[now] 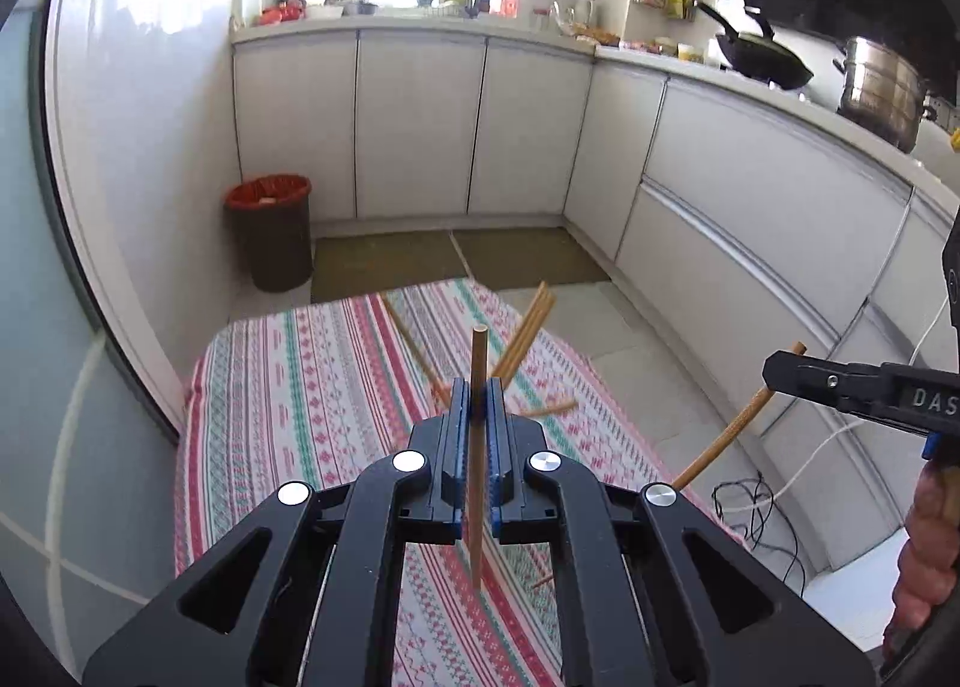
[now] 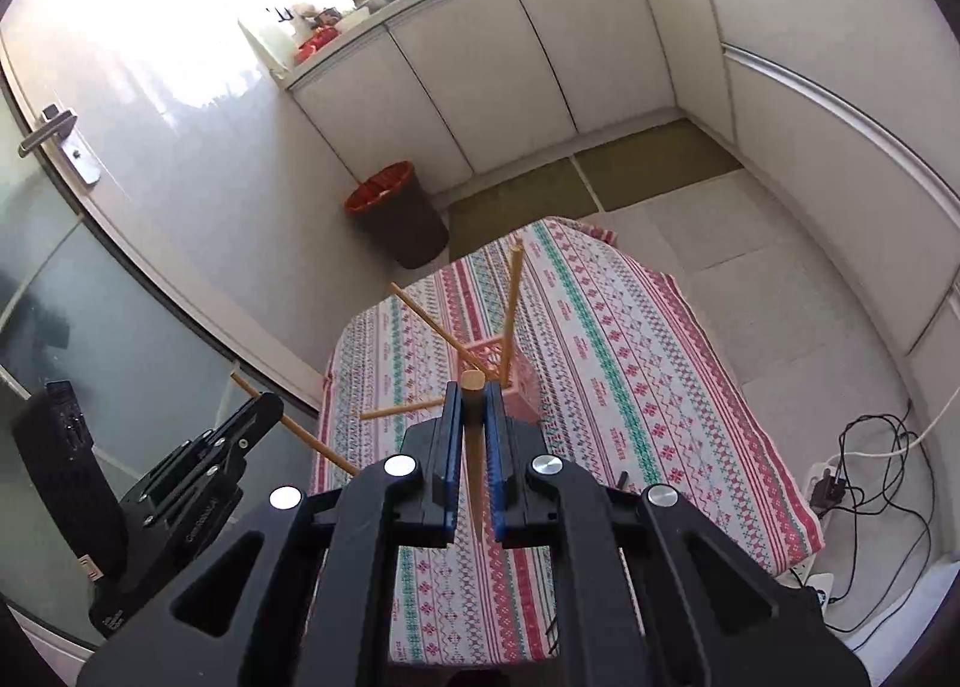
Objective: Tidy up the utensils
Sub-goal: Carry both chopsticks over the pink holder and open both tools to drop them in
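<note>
White letters "DAS" on the right gripper (image 1: 774,372), rest cut off

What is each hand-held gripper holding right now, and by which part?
Each grips one wooden chopstick across its shaft. The left hand-held gripper holds the left chopstick near its upper end; the right hand-held gripper holds the right chopstick likewise.
</note>
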A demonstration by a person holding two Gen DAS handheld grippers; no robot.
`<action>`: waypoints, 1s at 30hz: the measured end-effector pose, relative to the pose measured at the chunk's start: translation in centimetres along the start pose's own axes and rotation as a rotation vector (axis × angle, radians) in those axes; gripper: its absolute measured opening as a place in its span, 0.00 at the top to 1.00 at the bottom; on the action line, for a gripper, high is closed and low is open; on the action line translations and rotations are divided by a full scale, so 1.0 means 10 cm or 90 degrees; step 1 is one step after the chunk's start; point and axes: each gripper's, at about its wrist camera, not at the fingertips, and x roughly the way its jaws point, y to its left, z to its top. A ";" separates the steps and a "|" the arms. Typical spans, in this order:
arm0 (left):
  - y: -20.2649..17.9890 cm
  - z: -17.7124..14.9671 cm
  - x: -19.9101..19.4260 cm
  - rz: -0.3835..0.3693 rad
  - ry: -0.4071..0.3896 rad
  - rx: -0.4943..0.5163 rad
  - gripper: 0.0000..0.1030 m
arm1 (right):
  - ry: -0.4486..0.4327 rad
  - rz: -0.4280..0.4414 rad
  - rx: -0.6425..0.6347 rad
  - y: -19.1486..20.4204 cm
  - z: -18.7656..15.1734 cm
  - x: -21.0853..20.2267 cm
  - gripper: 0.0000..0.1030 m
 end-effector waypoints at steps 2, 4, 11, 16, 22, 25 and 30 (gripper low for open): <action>0.01 0.16 -0.04 0.002 -0.020 0.000 0.96 | -0.017 0.012 -0.013 0.12 0.17 -0.10 0.93; 0.03 0.33 -0.06 0.003 -0.040 -0.007 0.96 | -0.038 0.021 -0.022 0.22 0.34 -0.19 0.93; 0.05 0.73 0.23 0.031 -0.068 -0.018 0.96 | -0.123 0.016 -0.045 0.44 0.83 -0.25 0.93; 0.12 0.75 0.67 0.047 -0.043 -0.030 0.96 | -0.141 -0.013 -0.066 0.44 0.99 0.03 0.93; 0.23 0.56 1.08 0.025 -0.007 -0.058 0.94 | -0.122 -0.033 -0.072 0.34 0.99 0.49 0.93; 0.28 0.50 0.97 0.031 -0.033 -0.073 0.83 | -0.112 -0.042 -0.073 0.31 0.99 0.62 0.93; 0.47 0.55 0.72 0.033 -0.081 -0.140 0.75 | -0.102 -0.055 -0.078 0.30 0.99 0.75 0.93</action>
